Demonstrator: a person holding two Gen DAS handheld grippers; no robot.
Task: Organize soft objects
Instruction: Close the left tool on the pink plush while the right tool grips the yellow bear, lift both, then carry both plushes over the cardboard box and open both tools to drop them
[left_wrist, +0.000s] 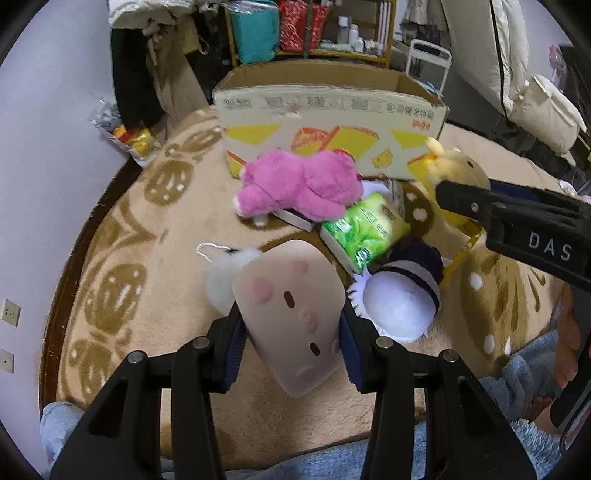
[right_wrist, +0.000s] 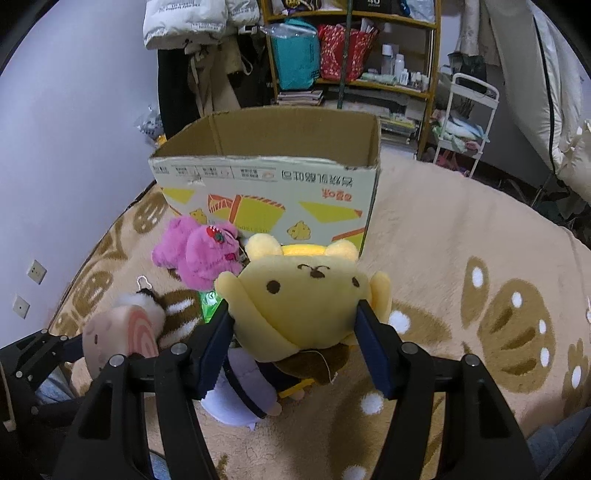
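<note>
My left gripper (left_wrist: 291, 332) is shut on a beige plush with pink spots (left_wrist: 291, 306), held just above the blanket; the same plush shows at the lower left of the right wrist view (right_wrist: 118, 332). My right gripper (right_wrist: 293, 332) is shut on a yellow bear plush (right_wrist: 306, 299), lifted in front of the open cardboard box (right_wrist: 269, 177). From the left wrist view the bear (left_wrist: 458, 170) sits at the right in that gripper's black fingers. A pink plush bear (left_wrist: 303, 184) lies by the box (left_wrist: 332, 122). A white and navy plush (left_wrist: 402, 299) lies on the blanket.
A green packet (left_wrist: 365, 229) rests on a flat tin between the toys. A white fluffy keychain toy (left_wrist: 221, 280) lies left of my left gripper. The tan patterned blanket (right_wrist: 480, 258) stretches to the right. Shelves (right_wrist: 354, 55) and a white cart (right_wrist: 465, 122) stand behind the box.
</note>
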